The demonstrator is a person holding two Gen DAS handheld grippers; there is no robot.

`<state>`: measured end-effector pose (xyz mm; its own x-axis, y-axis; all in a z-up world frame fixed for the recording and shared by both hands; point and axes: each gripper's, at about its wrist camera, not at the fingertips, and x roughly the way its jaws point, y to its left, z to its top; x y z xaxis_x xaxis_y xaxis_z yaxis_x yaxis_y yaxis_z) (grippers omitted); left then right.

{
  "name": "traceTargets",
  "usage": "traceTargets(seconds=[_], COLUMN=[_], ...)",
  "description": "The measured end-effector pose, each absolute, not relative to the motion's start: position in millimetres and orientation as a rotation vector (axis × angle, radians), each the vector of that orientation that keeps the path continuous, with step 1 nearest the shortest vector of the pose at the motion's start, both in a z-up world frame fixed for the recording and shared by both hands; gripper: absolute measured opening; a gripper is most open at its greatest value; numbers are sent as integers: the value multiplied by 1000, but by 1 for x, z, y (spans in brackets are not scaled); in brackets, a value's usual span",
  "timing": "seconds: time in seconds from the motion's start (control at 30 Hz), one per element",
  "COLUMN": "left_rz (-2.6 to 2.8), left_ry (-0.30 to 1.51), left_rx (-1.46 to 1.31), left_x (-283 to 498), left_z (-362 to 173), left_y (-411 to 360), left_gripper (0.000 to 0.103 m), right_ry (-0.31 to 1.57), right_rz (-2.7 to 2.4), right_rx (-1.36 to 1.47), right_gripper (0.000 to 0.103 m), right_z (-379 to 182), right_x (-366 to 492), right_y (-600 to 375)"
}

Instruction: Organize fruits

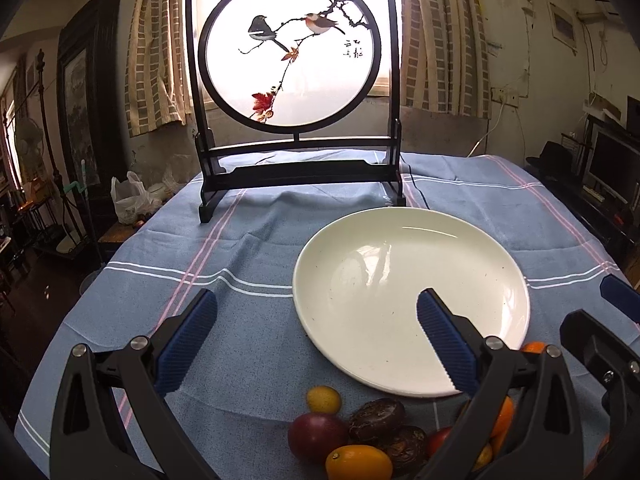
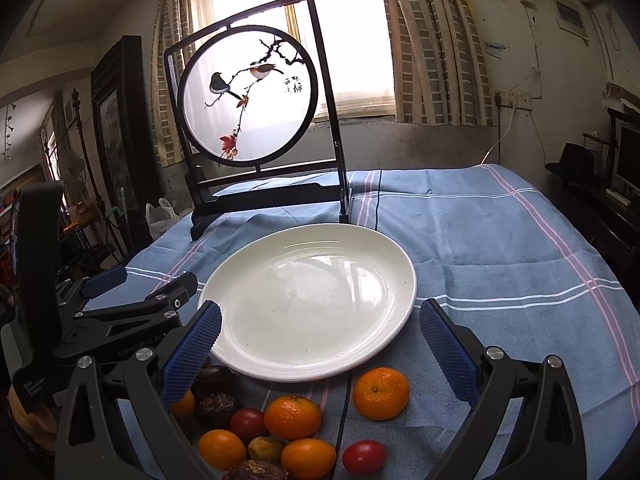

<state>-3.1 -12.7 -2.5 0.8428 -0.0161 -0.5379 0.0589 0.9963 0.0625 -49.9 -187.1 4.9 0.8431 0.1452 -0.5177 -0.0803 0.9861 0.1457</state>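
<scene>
Partly hidden fruits (image 2: 294,416) lie below the plate (image 2: 312,368); left claw (image 1: 316,340), right claw (image 2: 320,344) gape wide.

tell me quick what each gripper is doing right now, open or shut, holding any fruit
Left gripper: open, holding nothing, above the fruit pile.
Right gripper: open, holding nothing, facing the white plate.

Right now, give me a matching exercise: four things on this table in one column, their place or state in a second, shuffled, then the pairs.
Things
1. white plate
2. bird screen
3. lone mandarin
4. right gripper

Place or state
A. open, holding nothing
B. stands upright at the table's far side
C. empty, no fruit on it
D. lies apart from the fruit pile, near the plate's rim

Pairs: 1-C, 2-B, 3-D, 4-A
</scene>
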Motion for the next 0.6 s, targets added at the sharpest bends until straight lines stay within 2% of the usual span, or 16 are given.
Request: traceTargets(seconds=[0.17, 0.33, 0.6], left_rz=[-123, -36, -37], left_ry=[605, 546, 563], left_rx=[-42, 20, 15], left_x=[1, -4, -3], left_z=[-3, 1, -3], left_y=[0, 0, 0], left_gripper=[98, 98, 98], right_ry=[552, 551, 559], right_rz=[121, 128, 133], right_rx=[115, 113, 101], right_gripper=[99, 99, 99], right_z=[4, 4, 2], right_x=[-50, -51, -49], right_y=[-186, -184, -181])
